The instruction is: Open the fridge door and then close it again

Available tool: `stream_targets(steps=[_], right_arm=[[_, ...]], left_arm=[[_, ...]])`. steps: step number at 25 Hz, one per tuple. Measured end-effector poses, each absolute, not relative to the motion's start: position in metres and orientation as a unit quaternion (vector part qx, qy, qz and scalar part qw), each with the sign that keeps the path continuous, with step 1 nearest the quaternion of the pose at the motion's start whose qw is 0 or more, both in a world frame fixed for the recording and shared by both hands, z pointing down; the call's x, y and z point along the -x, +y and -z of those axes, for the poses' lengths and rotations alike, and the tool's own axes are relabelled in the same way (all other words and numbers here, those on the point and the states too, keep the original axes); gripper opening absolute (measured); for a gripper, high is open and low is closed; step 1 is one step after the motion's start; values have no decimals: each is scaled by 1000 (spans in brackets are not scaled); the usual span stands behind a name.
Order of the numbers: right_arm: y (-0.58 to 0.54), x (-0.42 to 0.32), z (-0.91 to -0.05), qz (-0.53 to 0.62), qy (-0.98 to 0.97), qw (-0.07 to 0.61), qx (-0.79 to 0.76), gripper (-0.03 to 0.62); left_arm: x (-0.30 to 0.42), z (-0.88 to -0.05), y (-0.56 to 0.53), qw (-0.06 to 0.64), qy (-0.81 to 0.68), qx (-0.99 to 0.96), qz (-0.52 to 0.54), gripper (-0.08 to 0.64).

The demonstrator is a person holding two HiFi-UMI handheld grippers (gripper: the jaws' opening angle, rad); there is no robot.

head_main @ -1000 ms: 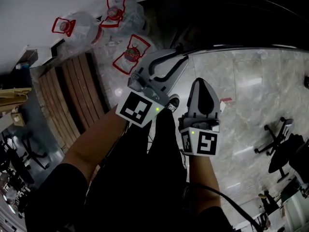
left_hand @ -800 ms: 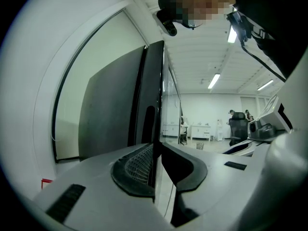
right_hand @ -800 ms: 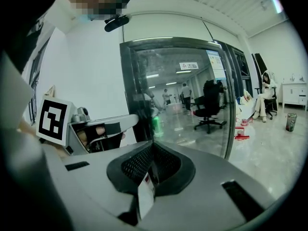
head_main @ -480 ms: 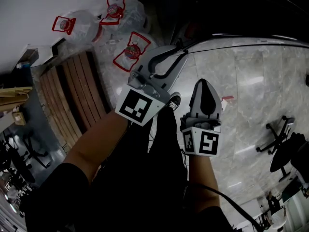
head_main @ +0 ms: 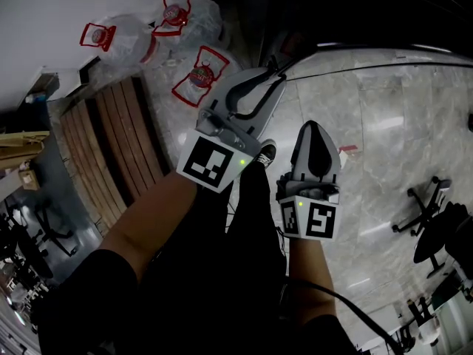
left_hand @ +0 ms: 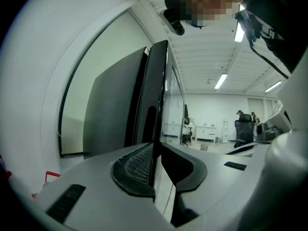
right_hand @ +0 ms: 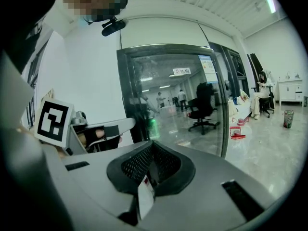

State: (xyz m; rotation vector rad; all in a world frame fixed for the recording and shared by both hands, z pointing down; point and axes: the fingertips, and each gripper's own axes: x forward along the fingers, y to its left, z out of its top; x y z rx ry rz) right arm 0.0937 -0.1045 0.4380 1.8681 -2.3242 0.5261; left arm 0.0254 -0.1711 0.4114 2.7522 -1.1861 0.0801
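So, containers first: three clear jugs w/ red carry handles sit on the floor at top left of the head view, one nearest the left gripper, two more further back. Can't tell if there's anything in them, the plastic is just see-through. There's also a small bin way off in the right gripper view, too tiny to see inside. A wooden slat bench runs beside the jugs, and an office chair stands out on the marble floor.

The fridge stands right in front, tall and dark w/ a grey side. Its glass-fronted fridge door looks flush w/ the body, and neither gripper touches it.

The left gripper is clenched, tips together, nothing in it. The right gripper is clenched too. A little white and red scrap shows low in the gap behind its tips, no idea what it is.

Vs 1 s ago: basically nothing changed. Both grippers are in abt the same spot, the left one maybe a hair further fwd, and the jugs haven't moved.
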Motion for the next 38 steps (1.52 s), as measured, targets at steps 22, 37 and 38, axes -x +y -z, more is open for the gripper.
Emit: stream_targets(steps=[22, 37, 38], right_arm=[[-56, -141, -425, -147, -751, 42, -643, 15], [-52, -144, -409, -135, -744, 30, -654, 15], [-51, -143, -408, -133, -744, 30, -654, 15]], left_arm=[[-90, -414, -65, 49, -354, -932, -61, 37], [-92, -411, -64, 45, -348, -934, -62, 37], [-92, -411, -64, 46, -348, -934, -63, 37]])
